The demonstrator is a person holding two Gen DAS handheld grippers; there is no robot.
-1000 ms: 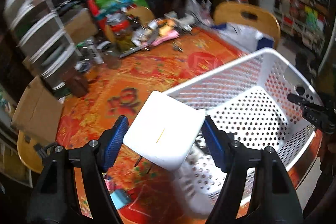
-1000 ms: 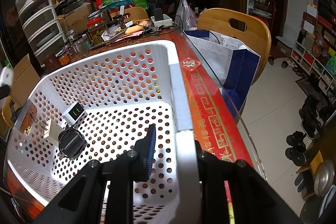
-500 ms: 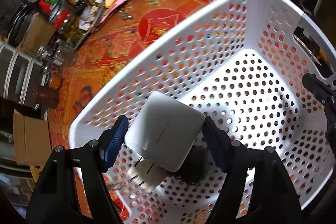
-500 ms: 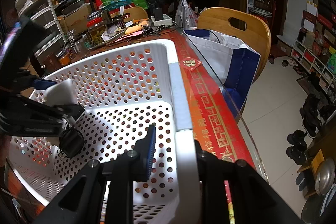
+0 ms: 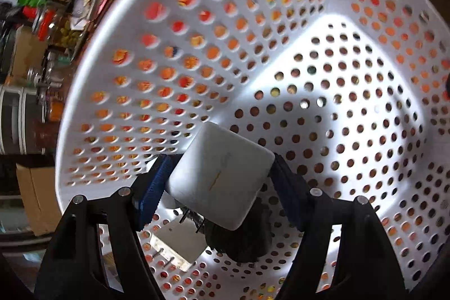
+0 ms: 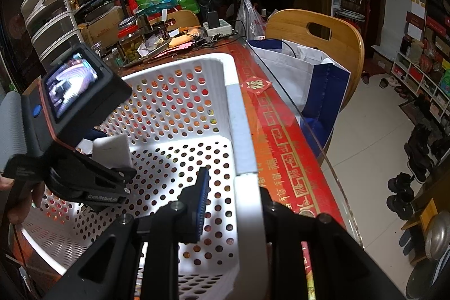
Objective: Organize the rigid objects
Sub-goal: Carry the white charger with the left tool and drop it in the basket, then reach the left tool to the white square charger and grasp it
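1. Cluttered red table [image 6: 284,159], and nearest, the right gripper [image 6: 233,204] is clamped on the white basket's [image 6: 242,137] rim, steadying it.
2. Farther in, the left gripper [image 5: 219,184] pinches a white block [image 5: 219,176] by opposite flat sides, low over the basket floor.
3. Looks light, stiff and smooth, so it could slip; grip mid-sides.
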